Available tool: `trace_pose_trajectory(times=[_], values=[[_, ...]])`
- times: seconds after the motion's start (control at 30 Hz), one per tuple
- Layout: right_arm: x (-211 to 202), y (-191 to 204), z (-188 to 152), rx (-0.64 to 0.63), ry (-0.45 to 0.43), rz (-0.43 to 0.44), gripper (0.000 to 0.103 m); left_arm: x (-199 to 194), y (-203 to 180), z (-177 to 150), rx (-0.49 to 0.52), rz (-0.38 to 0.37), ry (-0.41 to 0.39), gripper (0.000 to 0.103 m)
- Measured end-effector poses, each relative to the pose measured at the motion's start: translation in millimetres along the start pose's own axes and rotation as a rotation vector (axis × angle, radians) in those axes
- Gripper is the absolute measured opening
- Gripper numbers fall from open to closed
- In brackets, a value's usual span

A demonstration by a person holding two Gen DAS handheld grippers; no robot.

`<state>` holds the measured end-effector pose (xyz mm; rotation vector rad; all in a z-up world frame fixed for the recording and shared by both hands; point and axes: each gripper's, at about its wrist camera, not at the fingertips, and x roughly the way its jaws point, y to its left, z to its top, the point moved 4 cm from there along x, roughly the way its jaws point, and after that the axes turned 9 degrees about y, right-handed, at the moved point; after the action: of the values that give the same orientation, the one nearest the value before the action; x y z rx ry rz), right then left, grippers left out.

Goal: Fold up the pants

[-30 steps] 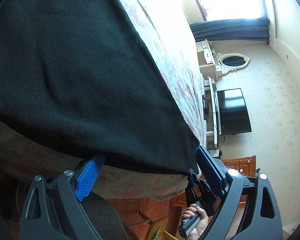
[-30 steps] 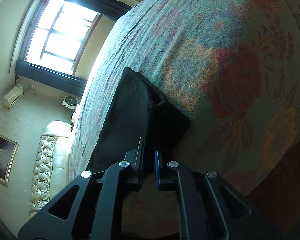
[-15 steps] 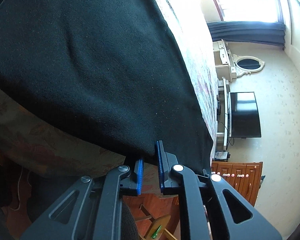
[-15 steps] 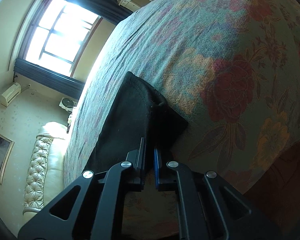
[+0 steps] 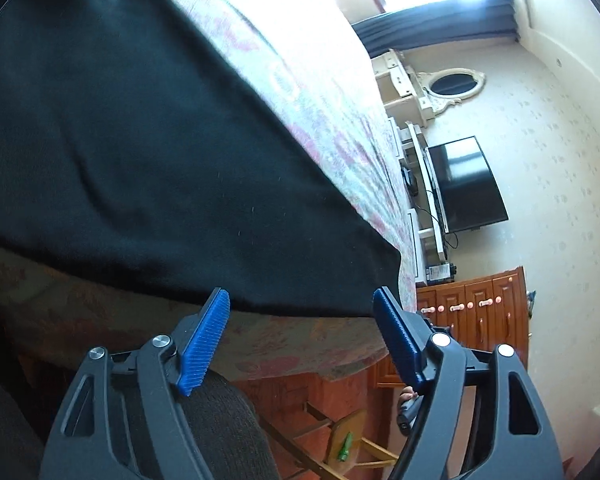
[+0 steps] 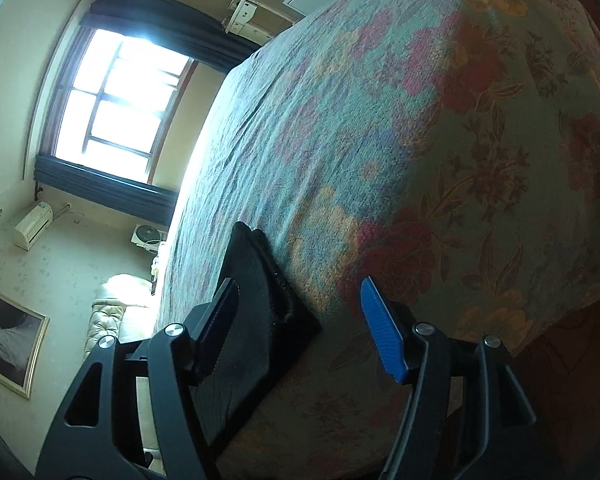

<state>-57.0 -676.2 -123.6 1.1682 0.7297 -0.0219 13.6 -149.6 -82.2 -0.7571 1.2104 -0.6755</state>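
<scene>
Both claws, left [image 5: 302, 308] and right [image 6: 298, 300], have just opened off the pants [image 5: 148, 140].

Bright window [image 6: 112, 108] with dark curtains [image 6: 100, 182], seen ahead-left of the right gripper; wall television [image 5: 466, 184] and wooden cabinet [image 5: 472, 308], ahead-right of the left.

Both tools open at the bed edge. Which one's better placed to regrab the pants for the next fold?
Probably left. The left tool, just reopened, has the hem of the black pants right at its fingertips. The right tool, also just opened, has only a narrow corner of the pants near one finger, the rest facing bedspread.
</scene>
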Motion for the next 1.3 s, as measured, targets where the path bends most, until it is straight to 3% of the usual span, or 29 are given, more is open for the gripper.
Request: trace_pose_trajectory(times=[0.13,0.2,0.23,0.37,0.47,0.57,0.6,0.67,0.77,0.8,0.87,1.03,1.17,1.3], values=[[7.2,11.2,21.5,-0.044,0.008,0.148,0.064,-36.3,5.5,27.7,0.081,0.073,-0.121,0.077],[20.7,27.1,34.2,-0.099,0.074,0.193,0.070,-55.2,15.4,44.9,0.091,0.100,-0.158,0.084],[31.9,31.2,39.6,-0.112,0.132,0.193,0.074,-64.3,21.5,53.9,0.108,0.137,-0.165,0.085],[73.6,29.3,45.6,-0.154,0.323,0.045,0.075,-103.3,56.6,82.6,0.162,0.334,-0.206,0.085],[87.1,41.8,35.7,-0.193,0.435,0.077,0.080,-131.6,90.3,92.5,0.128,0.445,-0.231,0.086],[97.0,50.8,21.9,-0.240,0.517,0.072,0.080,-153.9,128.7,97.3,0.069,0.498,-0.245,0.086],[97.8,51.9,21.9,-0.238,0.517,0.070,0.080,-160.8,141.9,98.3,0.046,0.486,-0.248,0.086],[98.0,53.2,23.1,-0.215,0.520,0.072,0.075,-169.9,155.9,97.8,0.030,0.386,-0.253,0.086],[106.5,51.2,15.6,-0.227,0.568,-0.009,0.022,-172.7,157.5,95.9,0.041,0.355,-0.250,0.086],[112.0,53.1,9.6,-0.228,0.588,-0.025,0.019,-171.6,152.7,96.6,0.048,0.362,-0.248,0.086],[113.3,61.1,3.5,-0.256,0.571,-0.066,0.018,-175.2,148.7,94.0,0.062,0.373,-0.266,0.086],[93.1,104.9,2.5,-0.292,0.517,-0.035,0.018,-185.9,148.9,97.1,0.062,0.393,-0.282,0.086],[72.3,169.3,-3.9,-0.362,0.476,0.008,0.018,-202.2,169.5,95.7,0.014,0.422,-0.289,0.086],[64.0,242.1,-26.7,-0.452,0.463,0.021,0.018,-215.5,183.2,91.9,-0.025,0.403,-0.306,0.086]])
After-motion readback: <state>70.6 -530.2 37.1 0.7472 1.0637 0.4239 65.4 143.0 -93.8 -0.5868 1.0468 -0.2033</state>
